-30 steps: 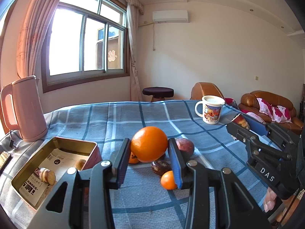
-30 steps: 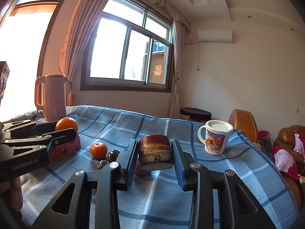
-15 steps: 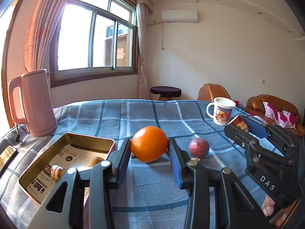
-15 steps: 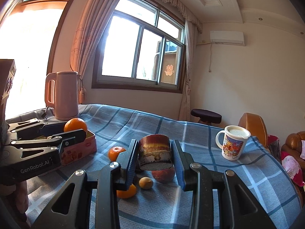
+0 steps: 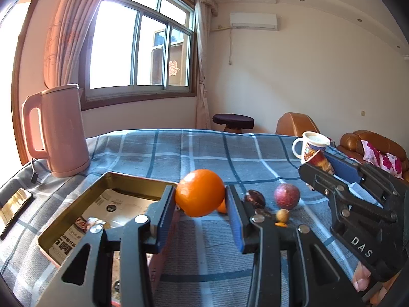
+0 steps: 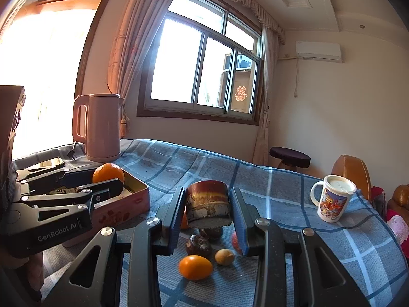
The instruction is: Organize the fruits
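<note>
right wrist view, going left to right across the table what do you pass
left gripper holding the orange → pink kettle → tin box → right gripper clamping the brown cup → mug

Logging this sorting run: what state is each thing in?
Left claw: shut on the big orange.
Right claw: shut on the small tin can.
Tin box: open, lidless.
Mug: upright, lidded.
Kettle: upright, closed.
</note>
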The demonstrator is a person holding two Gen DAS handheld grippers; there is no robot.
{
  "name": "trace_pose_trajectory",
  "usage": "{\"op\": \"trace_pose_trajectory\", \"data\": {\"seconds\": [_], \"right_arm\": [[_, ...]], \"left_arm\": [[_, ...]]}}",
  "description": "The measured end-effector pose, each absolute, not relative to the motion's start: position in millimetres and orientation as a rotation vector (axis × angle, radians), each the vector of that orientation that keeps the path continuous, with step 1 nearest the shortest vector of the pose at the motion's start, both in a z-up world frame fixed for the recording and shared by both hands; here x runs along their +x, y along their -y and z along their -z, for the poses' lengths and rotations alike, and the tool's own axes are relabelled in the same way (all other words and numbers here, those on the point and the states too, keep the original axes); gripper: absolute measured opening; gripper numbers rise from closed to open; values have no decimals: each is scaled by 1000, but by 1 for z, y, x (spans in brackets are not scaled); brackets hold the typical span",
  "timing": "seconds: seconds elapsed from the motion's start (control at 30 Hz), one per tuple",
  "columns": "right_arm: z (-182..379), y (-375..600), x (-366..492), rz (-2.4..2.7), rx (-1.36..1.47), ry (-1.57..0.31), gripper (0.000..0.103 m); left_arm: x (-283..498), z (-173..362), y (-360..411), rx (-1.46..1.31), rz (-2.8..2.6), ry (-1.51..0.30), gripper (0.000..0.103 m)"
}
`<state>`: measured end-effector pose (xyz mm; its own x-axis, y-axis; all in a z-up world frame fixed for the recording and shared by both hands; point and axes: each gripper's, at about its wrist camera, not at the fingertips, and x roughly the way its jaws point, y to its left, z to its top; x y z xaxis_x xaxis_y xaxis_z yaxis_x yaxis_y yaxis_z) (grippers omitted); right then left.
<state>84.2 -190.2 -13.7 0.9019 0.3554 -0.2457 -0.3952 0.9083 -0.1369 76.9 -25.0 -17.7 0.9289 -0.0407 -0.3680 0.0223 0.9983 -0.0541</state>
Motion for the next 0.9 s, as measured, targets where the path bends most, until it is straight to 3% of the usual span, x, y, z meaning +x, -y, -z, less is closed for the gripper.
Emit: {"op": "trace_pose_trajectory", "data": {"seconds": [0.9], "right_arm": [[18,99,101,-553,-228,-265,37]], "left_arm": [[72,28,-88,-105,-188,-439,41]]}}
